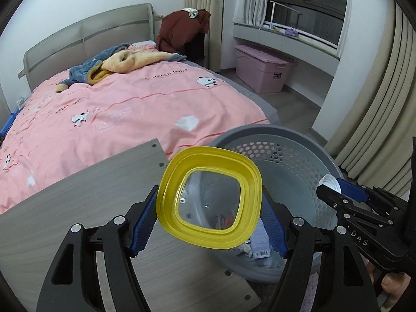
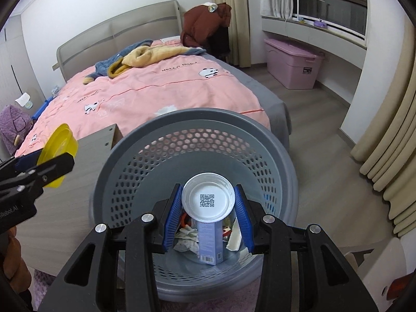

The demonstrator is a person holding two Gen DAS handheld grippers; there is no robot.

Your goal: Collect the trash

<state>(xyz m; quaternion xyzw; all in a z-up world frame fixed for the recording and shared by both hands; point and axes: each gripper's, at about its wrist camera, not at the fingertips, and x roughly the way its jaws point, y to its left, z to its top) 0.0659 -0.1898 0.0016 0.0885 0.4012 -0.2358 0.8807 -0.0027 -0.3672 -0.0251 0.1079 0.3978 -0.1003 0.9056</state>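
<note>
Over the basket: both my grippers hang at the mouth of the grey perforated basket, each carrying 1 piece of trash.
Right gripper: my right gripper is closed to a narrow gap on a white round lid with a QR code on its face; both blue pads press on its rim.
Right load against the basket: the lid sits well inside the basket's ring, directly above the litter at the bottom, where a pale blue carton and crumpled paper lie.
Left gripper: my left gripper stands wide, its pads clamped on 2 opposite edges of a yellow squarish lid with a clear middle.
Left load against the basket: the yellow lid straddles the basket's near-left rim; part of it is over the opening, part over the grey wooden board that lies beside the basket.
Nearer hand: the right is the better placed of the 2, already centred over the opening; the left is at the edge.
Facing: both lids are held with their broad faces toward the cameras, so I judge each would drop edge-first.
Coming move: I judge the white lid can be let go where it is, while the yellow one needs carrying further toward the basket's middle first.
Risk: released now, the yellow lid might catch the rim or land on the board.
</note>
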